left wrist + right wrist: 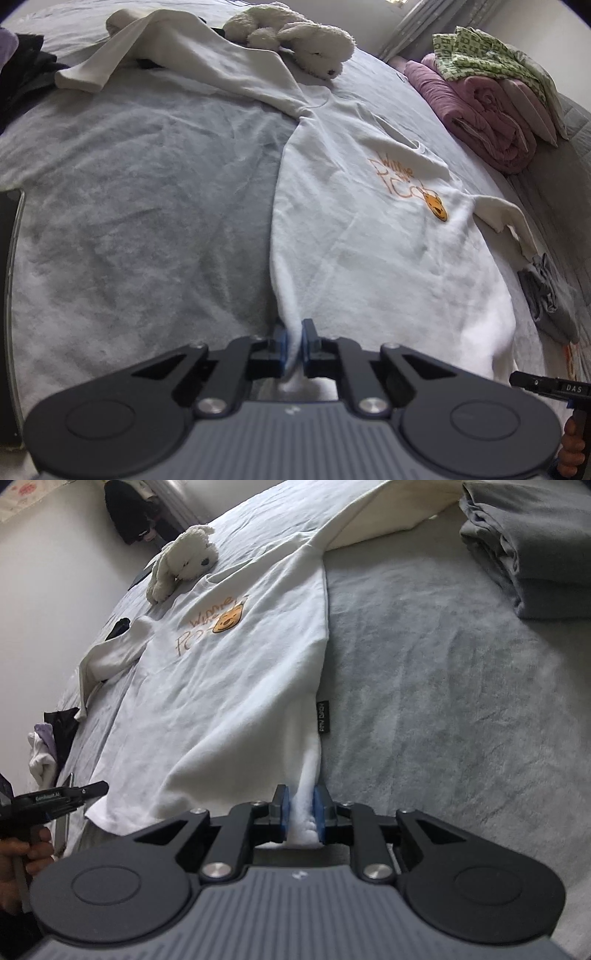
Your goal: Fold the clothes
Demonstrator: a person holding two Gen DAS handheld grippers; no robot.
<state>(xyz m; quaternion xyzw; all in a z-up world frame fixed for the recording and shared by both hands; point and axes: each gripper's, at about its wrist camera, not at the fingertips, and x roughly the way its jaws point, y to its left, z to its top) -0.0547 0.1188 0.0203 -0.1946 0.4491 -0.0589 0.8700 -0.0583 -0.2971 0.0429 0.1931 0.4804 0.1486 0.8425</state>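
The left tongs (293, 341) and right tongs (301, 818) each pinch a bunched hem corner of the white T-shirt (354, 221). It lies flat on the grey bed (147, 184), orange print toward one o'clock, plush dog (295, 37) beyond at twelve.

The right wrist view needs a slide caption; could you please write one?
Right claw shut on the hem of a white T-shirt spread on the bed.

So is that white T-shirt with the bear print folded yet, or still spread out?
Spread out: the white T-shirt lies flat, print up, sleeves out, on the bed, its hem corners pinched.
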